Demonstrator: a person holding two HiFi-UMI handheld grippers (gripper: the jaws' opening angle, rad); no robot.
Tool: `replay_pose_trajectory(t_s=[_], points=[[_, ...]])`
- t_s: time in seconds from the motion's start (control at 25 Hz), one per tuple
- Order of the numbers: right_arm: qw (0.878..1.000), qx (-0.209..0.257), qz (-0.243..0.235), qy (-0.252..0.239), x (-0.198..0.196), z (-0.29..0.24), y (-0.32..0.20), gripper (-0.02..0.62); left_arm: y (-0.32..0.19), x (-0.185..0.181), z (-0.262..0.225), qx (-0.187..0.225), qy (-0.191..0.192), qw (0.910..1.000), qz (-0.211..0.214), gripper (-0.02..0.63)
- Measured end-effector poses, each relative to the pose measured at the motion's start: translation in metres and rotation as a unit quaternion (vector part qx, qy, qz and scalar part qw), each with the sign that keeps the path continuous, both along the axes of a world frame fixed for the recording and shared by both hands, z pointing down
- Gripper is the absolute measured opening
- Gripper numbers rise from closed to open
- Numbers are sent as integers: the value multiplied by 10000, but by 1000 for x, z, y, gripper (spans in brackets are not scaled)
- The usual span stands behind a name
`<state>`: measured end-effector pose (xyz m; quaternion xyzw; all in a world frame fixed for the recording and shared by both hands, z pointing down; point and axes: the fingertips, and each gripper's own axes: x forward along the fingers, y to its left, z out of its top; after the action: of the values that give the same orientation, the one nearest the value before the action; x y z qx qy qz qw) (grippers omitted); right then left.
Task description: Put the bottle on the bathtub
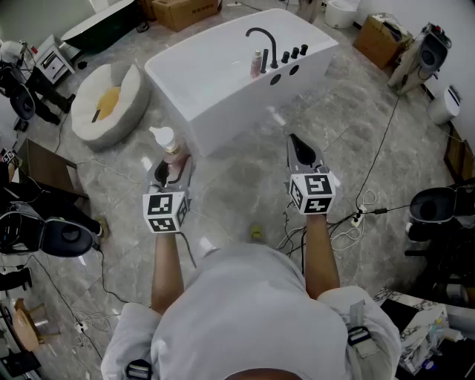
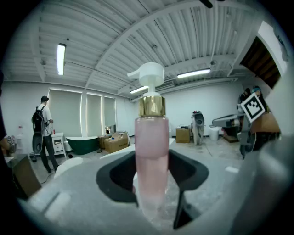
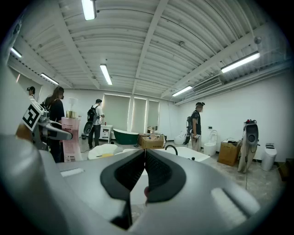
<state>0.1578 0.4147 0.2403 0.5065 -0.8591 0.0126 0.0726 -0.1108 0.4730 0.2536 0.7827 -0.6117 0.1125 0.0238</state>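
Note:
A pink pump bottle with a white pump head and gold collar stands upright in my left gripper, whose jaws are shut on its body; the left gripper view shows the bottle filling the gap between the pads. The white bathtub lies ahead on the floor, apart from both grippers, with a black faucet on its rim. My right gripper is held level to the right, jaws shut with nothing between them. In the right gripper view the bottle shows at the left and the bathtub beyond the jaws.
A second small pink bottle stands on the tub rim by the faucet. A round white cushion lies left of the tub. Cables trail on the floor at right. Cardboard boxes, gear and several people stand around the room.

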Motion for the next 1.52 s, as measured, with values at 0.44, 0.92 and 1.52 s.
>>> replay_pose_trajectory(t_s=[0.44,0.92,1.52], points=[[10000,-6,-19,-35,16,0,-4,4,0,14,-2,-6,-7,10000,-43,210],[9999,17,-71,-107,-5,-3,7,3,20,1,-5,1,-16,10000,-64,210],[9999,-117,-2,29,-40,13,45,3,43,-30,9,-77,45,9999,139,210]])
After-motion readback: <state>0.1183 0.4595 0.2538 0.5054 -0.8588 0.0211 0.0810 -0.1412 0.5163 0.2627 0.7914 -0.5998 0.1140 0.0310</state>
